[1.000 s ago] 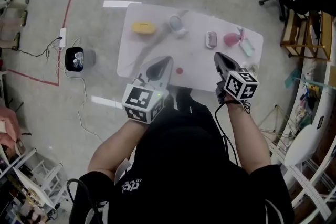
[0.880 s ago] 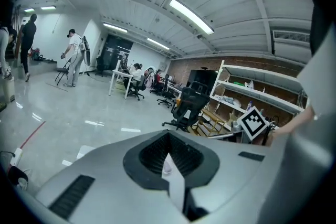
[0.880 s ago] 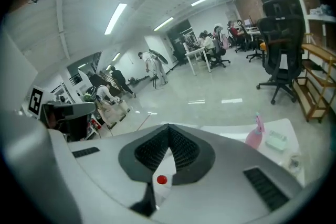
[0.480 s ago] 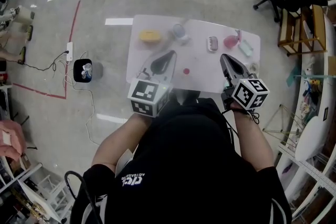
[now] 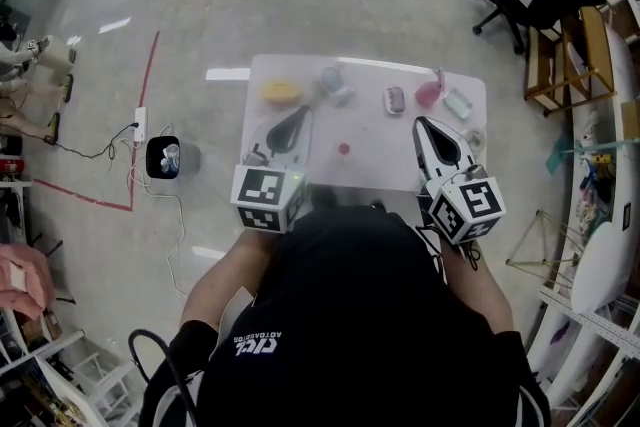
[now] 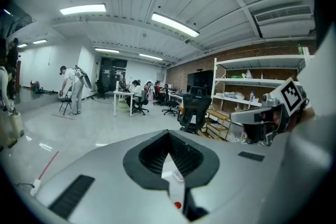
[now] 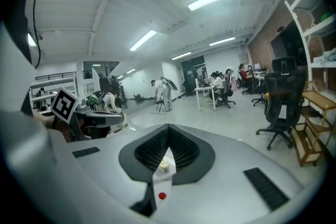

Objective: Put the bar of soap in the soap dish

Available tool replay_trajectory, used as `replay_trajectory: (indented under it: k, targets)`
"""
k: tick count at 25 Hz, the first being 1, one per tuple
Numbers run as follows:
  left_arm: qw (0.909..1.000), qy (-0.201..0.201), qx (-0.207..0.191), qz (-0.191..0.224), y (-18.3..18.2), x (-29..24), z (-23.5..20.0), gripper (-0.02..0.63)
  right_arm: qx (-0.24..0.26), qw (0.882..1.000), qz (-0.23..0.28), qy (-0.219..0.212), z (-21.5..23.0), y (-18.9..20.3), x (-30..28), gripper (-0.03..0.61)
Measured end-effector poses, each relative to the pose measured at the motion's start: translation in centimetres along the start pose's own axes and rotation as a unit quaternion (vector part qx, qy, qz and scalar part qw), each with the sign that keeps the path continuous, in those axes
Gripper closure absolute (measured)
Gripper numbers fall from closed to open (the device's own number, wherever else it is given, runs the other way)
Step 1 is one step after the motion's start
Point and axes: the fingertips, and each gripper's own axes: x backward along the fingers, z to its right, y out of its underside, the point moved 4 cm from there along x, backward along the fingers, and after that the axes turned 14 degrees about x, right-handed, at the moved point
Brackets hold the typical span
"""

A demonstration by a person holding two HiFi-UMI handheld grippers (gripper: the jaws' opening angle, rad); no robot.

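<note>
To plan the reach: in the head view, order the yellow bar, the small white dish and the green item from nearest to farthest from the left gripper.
1. yellow bar, at left
2. small white dish, centre-right
3. green item, far right

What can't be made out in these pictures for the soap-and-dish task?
- Head view: the items on the white table are too small to identify. The yellow oval object may be the soap, but which item is the dish is unclear.
- Head view: the table's near corners are hidden by the grey left gripper and right gripper.
- Gripper views: each gripper's shut jaws block all but a sliver of table.
</note>
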Motion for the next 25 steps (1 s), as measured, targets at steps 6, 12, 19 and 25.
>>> replay_trajectory:
  k: [6, 12, 19, 25]
  targets:
    - [0.9998, 0.005, -0.01, 0.016, -1.1, -0.1, 3.8, 0.604, 0.047, 0.998, 0.032, 0.003, 1.8, -2.0, 3.4, 0.563]
    - [0.9998, 0.011, -0.01, 0.015, -0.7, -0.4, 6.1, 0.604, 0.03, 0.999, 0.034, 0.0, 3.4, -1.4, 4.3, 0.563]
    - [0.9998, 0.012, -0.014, 0.012, -0.5, -0.5, 6.3, 0.604, 0.021, 0.999, 0.033, -0.004, 4.3, -0.7, 4.2, 0.563]
    - [0.9998, 0.008, -0.008, 0.018, -0.5, -0.5, 6.0, 0.604, 0.014, 0.999, 0.029, -0.002, 4.8, -0.3, 4.3, 0.563]
